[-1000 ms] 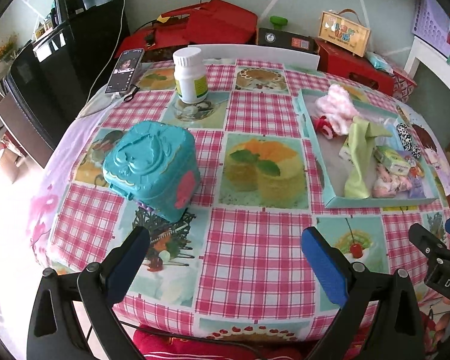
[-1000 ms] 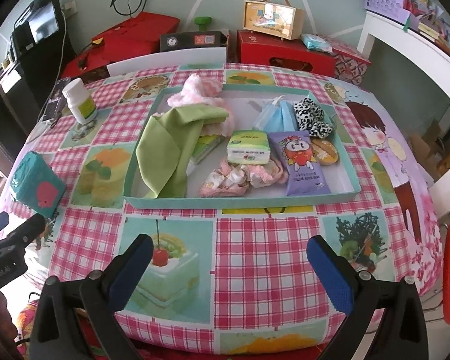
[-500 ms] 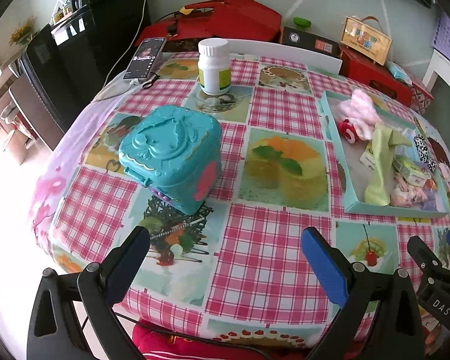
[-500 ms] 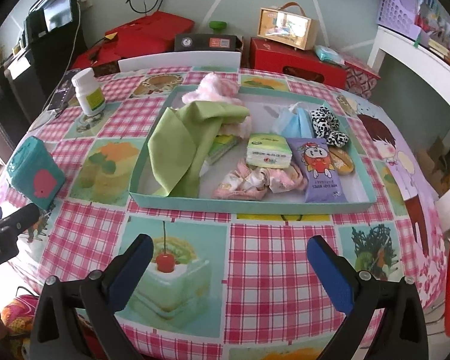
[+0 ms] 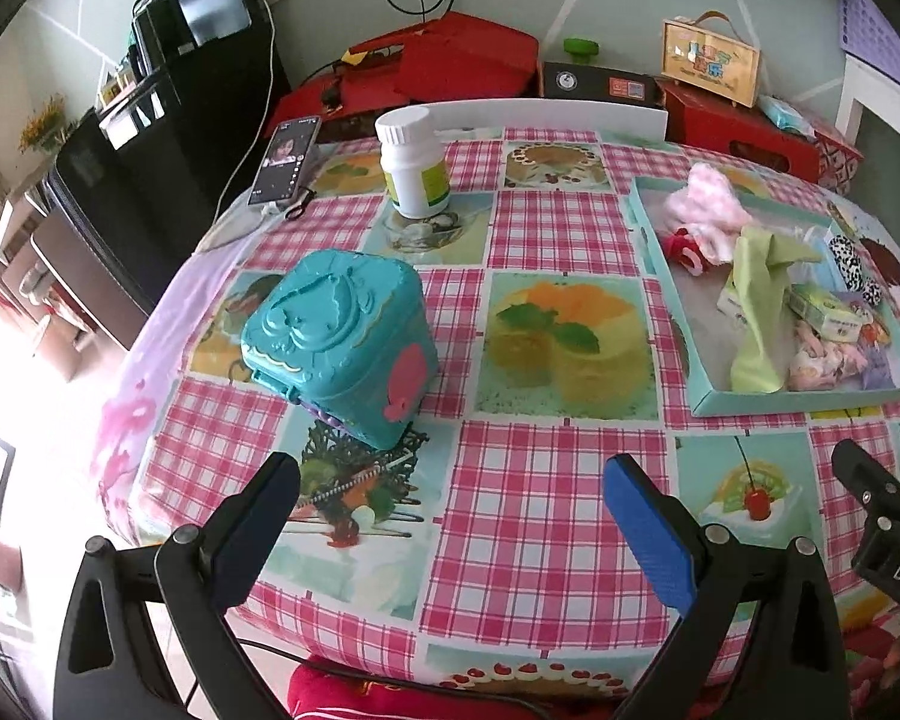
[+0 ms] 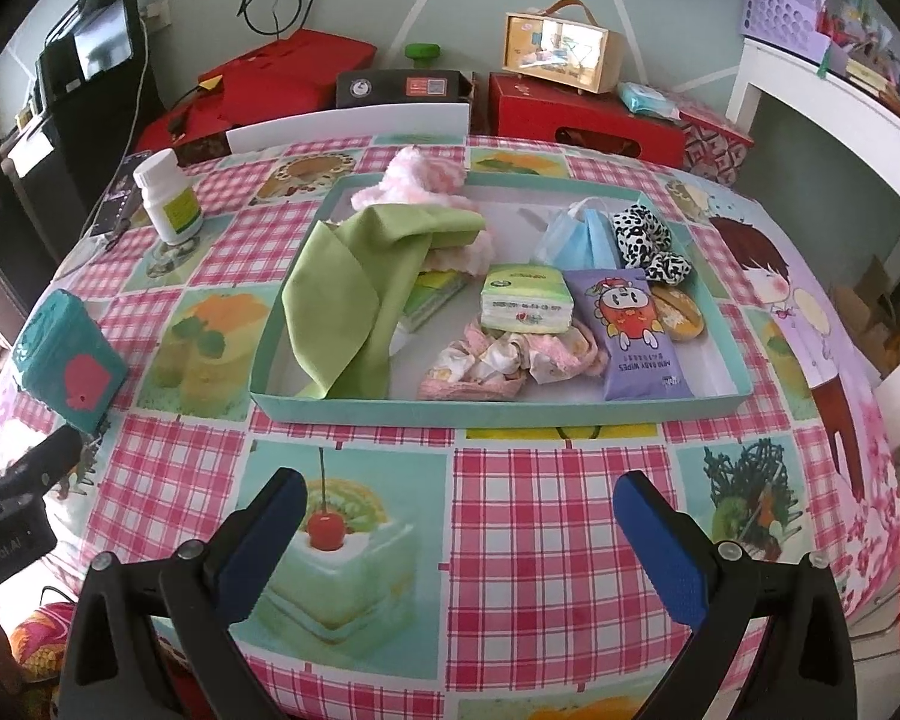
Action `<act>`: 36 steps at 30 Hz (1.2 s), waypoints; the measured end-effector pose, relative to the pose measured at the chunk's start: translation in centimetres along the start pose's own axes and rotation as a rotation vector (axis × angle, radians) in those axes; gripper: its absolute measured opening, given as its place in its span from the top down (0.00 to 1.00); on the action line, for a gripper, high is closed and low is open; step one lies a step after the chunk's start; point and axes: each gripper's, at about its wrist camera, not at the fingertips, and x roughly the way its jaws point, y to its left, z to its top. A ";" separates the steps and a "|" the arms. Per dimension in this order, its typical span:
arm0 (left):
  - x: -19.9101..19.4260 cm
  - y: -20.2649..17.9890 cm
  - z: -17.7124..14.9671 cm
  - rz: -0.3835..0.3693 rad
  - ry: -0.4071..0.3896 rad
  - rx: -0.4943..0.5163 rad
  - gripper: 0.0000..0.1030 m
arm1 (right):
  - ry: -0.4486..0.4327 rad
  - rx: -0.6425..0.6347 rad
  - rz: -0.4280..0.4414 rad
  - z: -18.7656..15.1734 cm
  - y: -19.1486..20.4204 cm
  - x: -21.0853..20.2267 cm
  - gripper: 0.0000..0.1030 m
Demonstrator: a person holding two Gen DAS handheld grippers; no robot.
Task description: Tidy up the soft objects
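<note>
Your left gripper (image 5: pixel 450 474) and right gripper (image 6: pixel 459 489) both hang open and empty at the near table edge; the tray (image 6: pixel 462 414) of soft things lies beyond the right one, the teal box (image 5: pixel 342 336) beyond the left.

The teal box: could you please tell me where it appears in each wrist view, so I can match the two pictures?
Left wrist view: the teal box sits left of centre, just beyond the left gripper.
Right wrist view: the teal box is at the far left edge, left of the tray.
Shared landmark: the white bottle, beyond the box.
</note>
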 end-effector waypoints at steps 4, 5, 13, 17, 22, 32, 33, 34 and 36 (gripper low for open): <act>-0.1 -0.5 -0.1 0.017 -0.006 0.024 0.02 | -0.002 0.013 0.008 0.0 -0.3 0.0 0.00; -0.1 -0.5 -0.1 0.018 -0.006 0.027 0.02 | -0.003 0.015 0.009 0.0 -0.3 -0.1 0.00; -0.2 -0.9 -0.2 0.025 -0.017 0.042 0.02 | -0.005 0.022 0.011 -0.1 -0.4 -0.1 0.00; -0.3 -1.2 -0.3 0.021 -0.019 0.055 0.02 | -0.003 0.023 0.011 -0.2 -0.4 -0.1 0.00; -0.4 -1.4 -0.3 0.022 -0.023 0.067 0.02 | 0.000 0.026 0.012 -0.2 -0.5 0.0 0.00; -0.2 -1.2 -0.3 0.019 -0.018 0.056 0.02 | 0.007 0.021 0.012 -0.3 -0.4 0.2 0.00; -0.2 -1.2 -0.3 0.020 -0.017 0.056 0.02 | 0.008 0.023 0.012 -0.3 -0.4 0.2 0.00; -0.2 -1.2 -0.3 0.019 -0.017 0.057 0.02 | 0.008 0.024 0.013 -0.3 -0.4 0.2 0.00; -0.2 -1.2 -0.3 0.020 -0.017 0.056 0.02 | 0.009 0.025 0.012 -0.3 -0.5 0.2 0.00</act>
